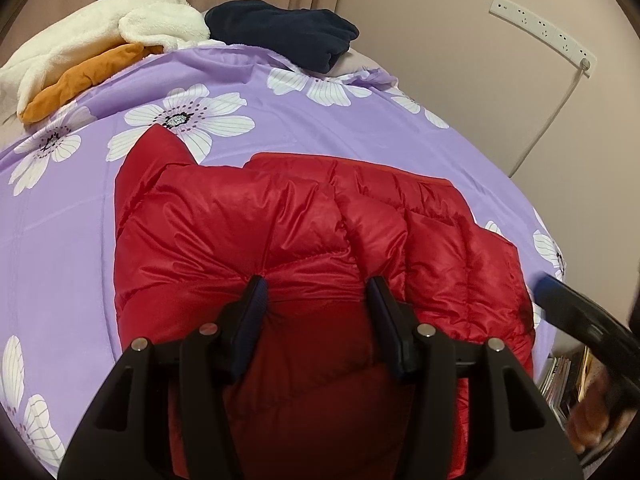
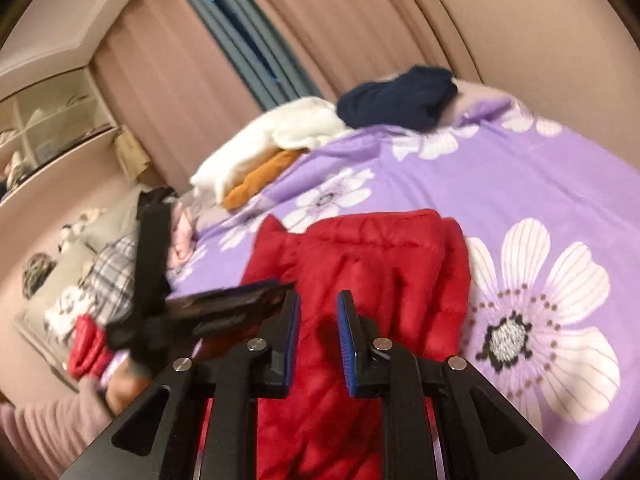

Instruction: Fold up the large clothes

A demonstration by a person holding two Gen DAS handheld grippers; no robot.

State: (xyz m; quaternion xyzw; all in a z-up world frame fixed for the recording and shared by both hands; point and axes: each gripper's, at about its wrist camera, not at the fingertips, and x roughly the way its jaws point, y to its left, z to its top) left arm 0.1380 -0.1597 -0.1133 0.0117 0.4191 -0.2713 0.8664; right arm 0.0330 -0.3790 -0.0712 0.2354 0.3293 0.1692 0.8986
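A red puffer jacket (image 1: pixel 280 224) lies folded on the purple flowered bedspread (image 1: pixel 312 120). My left gripper (image 1: pixel 318 284) is wide open, its fingertips pressing into the jacket's near part without pinching it. The right gripper's finger (image 1: pixel 580 312) shows at the right edge of the left wrist view, beside the jacket's right side. In the right wrist view the jacket (image 2: pixel 380 264) lies below my right gripper (image 2: pixel 318 300), which is open and empty above it. The left gripper (image 2: pixel 208 304) shows there at the left, blurred.
A white fleece (image 1: pixel 100 36), an orange garment (image 1: pixel 80 84) and a dark navy garment (image 1: pixel 280 32) lie at the far side of the bed. A power strip (image 1: pixel 540 32) hangs on the right wall. Cluttered furniture (image 2: pixel 80 280) stands left of the bed.
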